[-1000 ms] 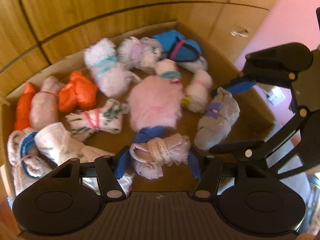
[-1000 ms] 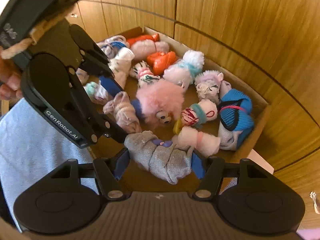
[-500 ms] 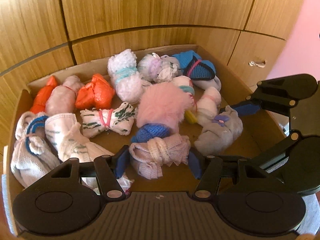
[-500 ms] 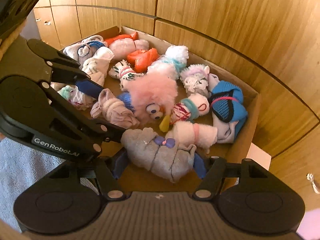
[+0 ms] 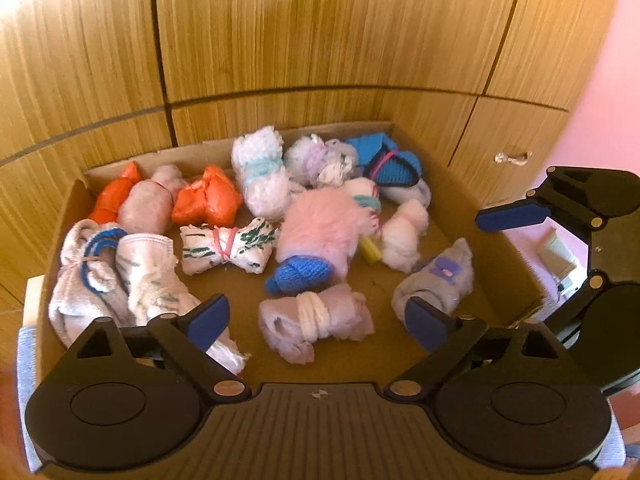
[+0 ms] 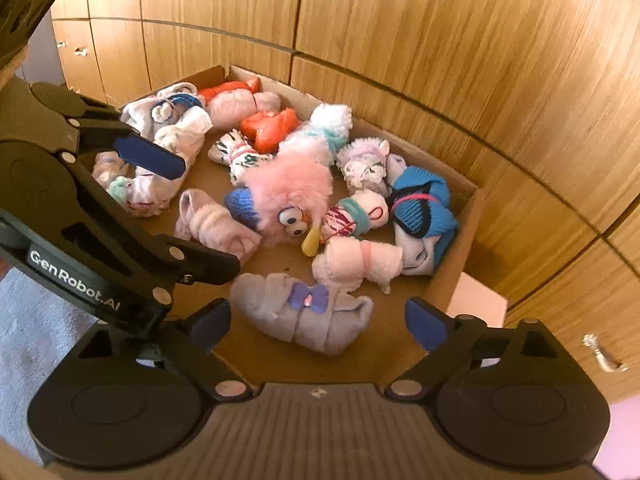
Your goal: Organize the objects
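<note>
Left claw (image 5: 316, 320) and right claw (image 6: 318, 322), jaws just opened wide, nothing gripped; we see mauve bundle (image 5: 316, 326) and grey bundle (image 6: 306, 312) loose by cardboard box (image 5: 64, 216) near edge. Risk: withdrawing pads snagging fabric, dragging bundles out.

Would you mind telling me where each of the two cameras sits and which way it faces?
Left wrist: on the left hand-held gripper, facing down into the cardboard box; right hand-held gripper intrudes at right.
Right wrist: on the right hand-held gripper, facing the box; left hand-held gripper crosses at left.
Shared: pink fluffy toy, grey sock roll.
</note>
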The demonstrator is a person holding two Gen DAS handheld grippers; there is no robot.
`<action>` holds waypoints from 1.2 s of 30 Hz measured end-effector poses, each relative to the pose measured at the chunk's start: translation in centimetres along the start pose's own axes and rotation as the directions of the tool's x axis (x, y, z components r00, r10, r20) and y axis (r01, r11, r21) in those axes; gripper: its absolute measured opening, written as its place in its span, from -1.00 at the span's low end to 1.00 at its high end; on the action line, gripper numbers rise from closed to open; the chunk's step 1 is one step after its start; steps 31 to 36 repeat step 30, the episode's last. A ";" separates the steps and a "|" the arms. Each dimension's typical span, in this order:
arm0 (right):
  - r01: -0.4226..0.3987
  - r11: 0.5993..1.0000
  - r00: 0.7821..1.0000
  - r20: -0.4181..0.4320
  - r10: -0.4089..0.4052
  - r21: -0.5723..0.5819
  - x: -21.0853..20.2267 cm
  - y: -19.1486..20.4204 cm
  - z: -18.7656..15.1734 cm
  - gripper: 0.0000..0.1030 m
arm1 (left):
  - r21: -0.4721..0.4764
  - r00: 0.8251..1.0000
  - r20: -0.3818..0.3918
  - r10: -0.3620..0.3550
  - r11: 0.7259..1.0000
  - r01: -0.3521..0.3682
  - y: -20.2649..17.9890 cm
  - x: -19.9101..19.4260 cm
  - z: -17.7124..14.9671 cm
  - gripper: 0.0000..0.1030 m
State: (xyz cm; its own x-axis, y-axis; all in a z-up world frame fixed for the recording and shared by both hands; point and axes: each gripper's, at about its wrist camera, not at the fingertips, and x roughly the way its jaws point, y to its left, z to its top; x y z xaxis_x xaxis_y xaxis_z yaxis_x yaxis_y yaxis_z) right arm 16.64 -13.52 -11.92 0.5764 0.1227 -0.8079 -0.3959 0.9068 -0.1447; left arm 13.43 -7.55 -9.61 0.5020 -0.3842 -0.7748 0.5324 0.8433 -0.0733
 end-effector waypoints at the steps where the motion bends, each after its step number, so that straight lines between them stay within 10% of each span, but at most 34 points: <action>1: 0.003 1.000 1.000 0.009 -0.003 0.001 -0.4 0.2 0.1 0.88 | -0.003 1.000 0.010 0.002 1.000 -0.002 0.0 -0.6 -0.1 0.93; 14: -0.008 0.998 0.990 0.140 -0.002 0.069 -4.7 3.5 -1.5 0.94 | -0.051 0.970 0.220 0.099 0.995 -0.090 -1.7 -8.6 -2.0 0.99; 36: -0.035 0.995 0.965 0.262 0.008 0.097 -8.1 7.2 -1.7 0.98 | -0.042 0.929 0.306 0.210 0.977 -0.208 -2.1 -13.8 -3.5 0.99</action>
